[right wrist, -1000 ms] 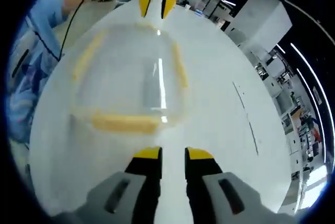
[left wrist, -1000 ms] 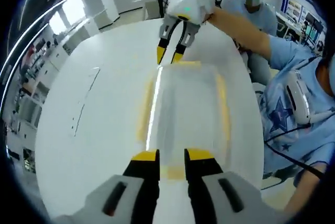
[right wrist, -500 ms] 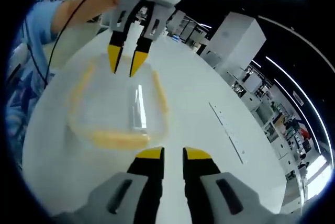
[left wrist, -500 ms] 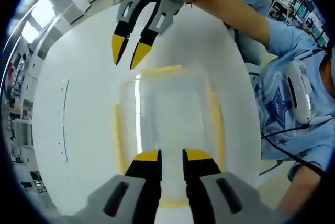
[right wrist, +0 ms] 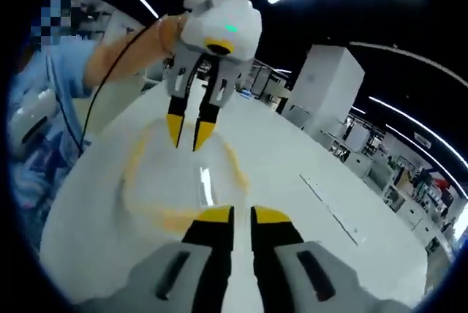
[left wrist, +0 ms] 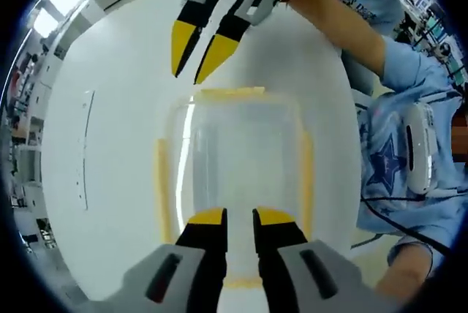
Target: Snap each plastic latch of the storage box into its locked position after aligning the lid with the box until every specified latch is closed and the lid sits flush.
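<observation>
A clear plastic storage box (left wrist: 241, 152) with its clear lid on lies on the white table. Yellow latches sit on its far end (left wrist: 228, 94), left side (left wrist: 161, 181), right side (left wrist: 306, 181) and near end (left wrist: 241, 282). My left gripper (left wrist: 239, 218) hovers over the near half of the box, jaws close together with nothing between them. My right gripper (left wrist: 189, 75) hangs above the far left corner, yellow fingers close together. In the right gripper view the box (right wrist: 172, 178) is blurred; the left gripper (right wrist: 188, 141) hangs over it and my right gripper (right wrist: 241, 214) is near its closer end.
The round white table (left wrist: 110, 108) has bare room to the left of the box, with a faint line (left wrist: 82, 145) marked on it. A person in a blue shirt (left wrist: 409, 108) sits at the right edge. White cabinets (right wrist: 329, 83) stand beyond the table.
Both grippers have risen off the table and come in over the box's ends. The box has stayed put. Both pairs of jaws keep the same narrow gap.
</observation>
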A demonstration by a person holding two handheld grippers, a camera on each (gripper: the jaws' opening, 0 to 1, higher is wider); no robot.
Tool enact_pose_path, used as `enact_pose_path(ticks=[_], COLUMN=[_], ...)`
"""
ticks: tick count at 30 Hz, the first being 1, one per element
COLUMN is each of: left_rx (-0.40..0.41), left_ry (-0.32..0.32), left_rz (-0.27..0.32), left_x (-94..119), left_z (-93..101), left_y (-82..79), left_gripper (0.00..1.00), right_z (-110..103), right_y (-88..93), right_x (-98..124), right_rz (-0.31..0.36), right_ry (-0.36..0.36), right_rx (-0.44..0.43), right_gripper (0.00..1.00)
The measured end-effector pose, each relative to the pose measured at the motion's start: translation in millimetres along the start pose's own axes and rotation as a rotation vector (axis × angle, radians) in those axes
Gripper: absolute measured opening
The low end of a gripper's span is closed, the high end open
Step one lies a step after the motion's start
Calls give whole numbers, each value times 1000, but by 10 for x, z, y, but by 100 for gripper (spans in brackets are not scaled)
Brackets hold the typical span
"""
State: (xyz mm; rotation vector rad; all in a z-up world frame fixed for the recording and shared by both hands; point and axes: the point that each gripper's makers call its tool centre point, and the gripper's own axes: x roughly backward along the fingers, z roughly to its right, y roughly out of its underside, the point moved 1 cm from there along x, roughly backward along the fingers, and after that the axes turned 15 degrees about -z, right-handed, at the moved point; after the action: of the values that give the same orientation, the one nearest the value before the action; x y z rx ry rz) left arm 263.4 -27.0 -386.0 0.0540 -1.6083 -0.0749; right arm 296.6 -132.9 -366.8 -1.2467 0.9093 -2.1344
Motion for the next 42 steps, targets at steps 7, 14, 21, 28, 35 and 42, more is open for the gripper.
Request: enact_pose_path(ticks=[7, 14, 21, 28, 35, 42], left_rx=[13, 16, 28, 30, 14, 20], left_ry=[19, 25, 34, 47, 49, 60], left_rz=[7, -45, -94, -104, -115, -102], left_x=[-9, -28, -38, -42, -48, -45], left_z=[-8, -14, -22, -30, -36, -49], left_y=[-24, -62, -85, -96, -108, -96], left_gripper=[13, 13, 13, 13, 13, 12], right_z=[-183, -322, -337, -350, -368, -363], right_y=[144, 235, 278, 317, 348, 338], right_x=[2, 9, 11, 6, -3, -13], right_rz=[88, 105, 127, 154, 172, 163], right_ry=[-71, -122, -135, -174, -216, -212], right_rx=[-38, -34, -75, -115, -145, -140], right_gripper=[1, 0, 0, 0, 0, 0])
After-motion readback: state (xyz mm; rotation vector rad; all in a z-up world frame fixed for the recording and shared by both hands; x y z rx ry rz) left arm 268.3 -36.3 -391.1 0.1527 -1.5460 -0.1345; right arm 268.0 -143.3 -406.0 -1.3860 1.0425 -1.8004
